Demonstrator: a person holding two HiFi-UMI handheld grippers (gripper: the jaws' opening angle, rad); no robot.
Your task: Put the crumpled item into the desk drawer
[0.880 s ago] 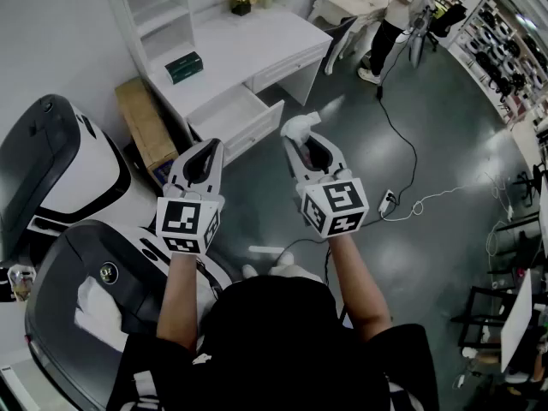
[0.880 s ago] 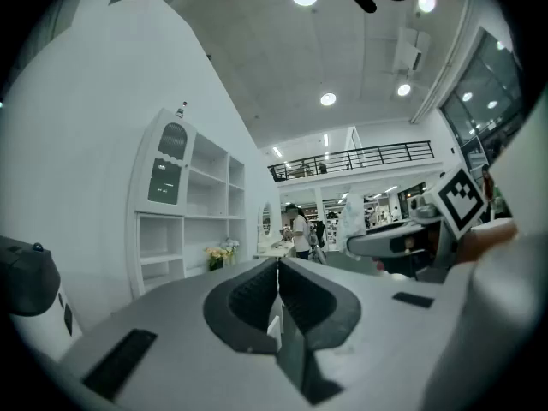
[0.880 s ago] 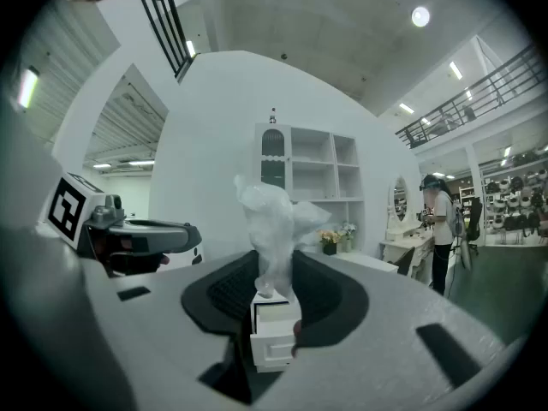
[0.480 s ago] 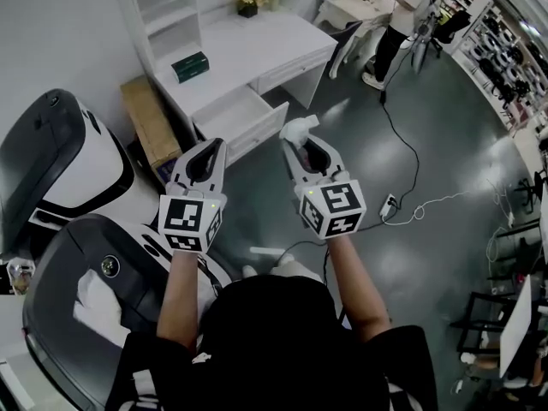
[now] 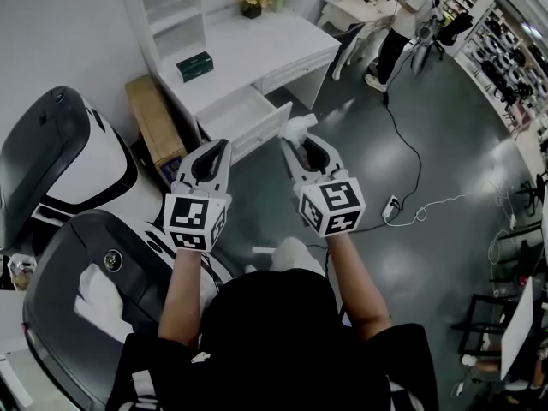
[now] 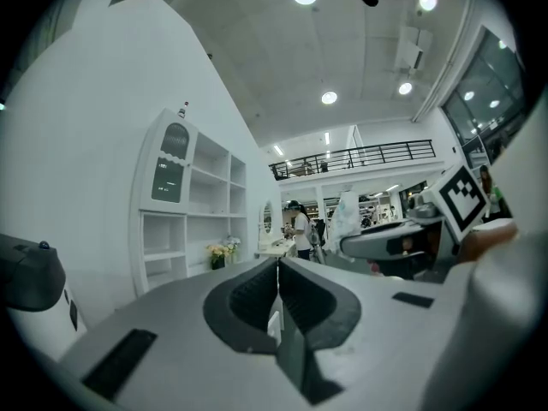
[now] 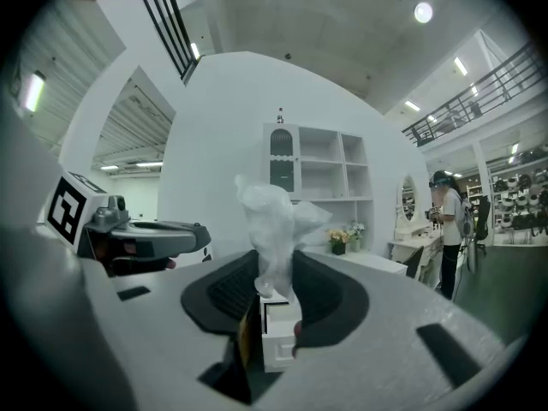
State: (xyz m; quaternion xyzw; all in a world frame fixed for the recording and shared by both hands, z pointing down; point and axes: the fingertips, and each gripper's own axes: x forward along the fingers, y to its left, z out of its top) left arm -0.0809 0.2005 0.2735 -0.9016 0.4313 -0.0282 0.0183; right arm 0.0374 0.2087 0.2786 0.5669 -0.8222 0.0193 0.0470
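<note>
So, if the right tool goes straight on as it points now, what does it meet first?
Probably the white desk, near its open drawer; the floor between looks free, though depth is unclear.

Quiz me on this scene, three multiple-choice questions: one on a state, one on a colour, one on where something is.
1. The desk drawer is:
A. pushed shut
B. pulled open
C. lying on the floor

2. The small box on the desk is:
A. dark green
B. red
C. yellow

3. The crumpled item is:
A. inside the drawer
B. on the desk top
C. between the jaws of the right gripper

Answers:
1 B: in the head view the drawer stands out from the desk front with its inside showing.
2 A: the box reads dark green against the white desk top.
3 C: the right gripper view shows the white crumpled item pinched between the jaws and sticking up past them.
</note>
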